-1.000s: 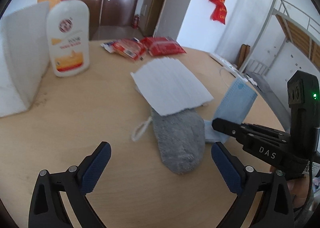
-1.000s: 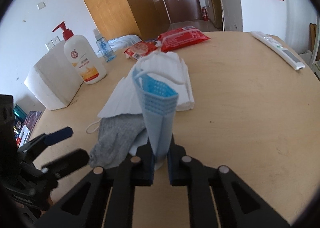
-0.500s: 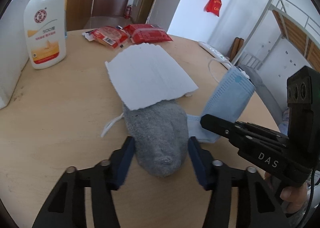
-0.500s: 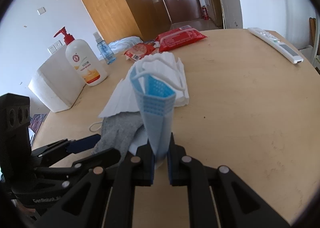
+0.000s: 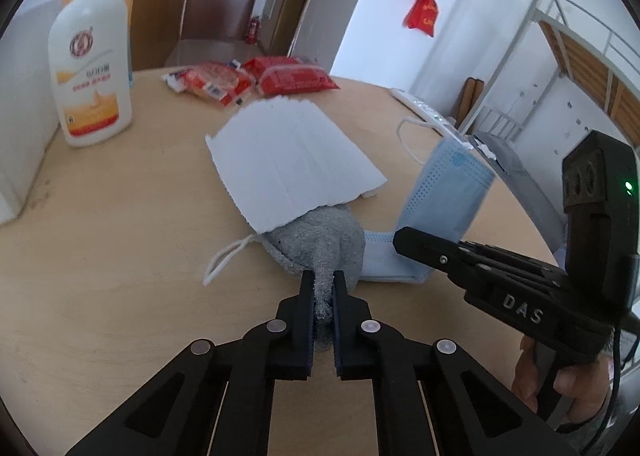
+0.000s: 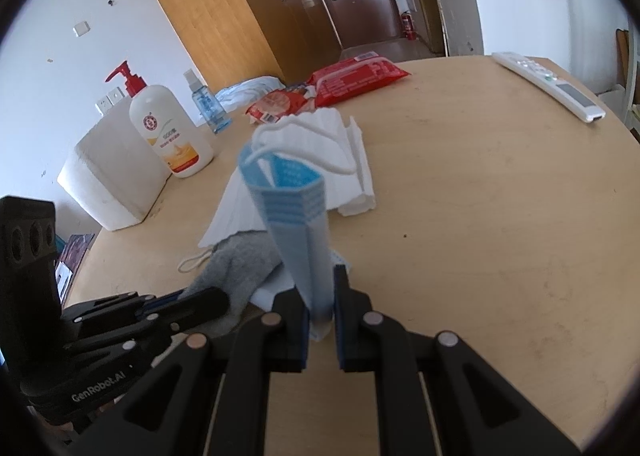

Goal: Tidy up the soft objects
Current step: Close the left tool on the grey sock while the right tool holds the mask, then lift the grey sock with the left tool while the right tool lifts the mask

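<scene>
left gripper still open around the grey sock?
No, the left gripper has shut on the grey sock, pinching its near end between the fingers.

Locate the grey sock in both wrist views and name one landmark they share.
Left wrist: the grey sock lies centre, its near end pinched in the left gripper, its far end under the white paper sheet.
Right wrist: the sock sits lower left, beside the blue mask.
Shared landmark: the lotion bottle.

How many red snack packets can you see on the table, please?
2: the larger red packet lies at the far edge, and the smaller packet sits just left of it, touching. Others may be hidden.
</scene>
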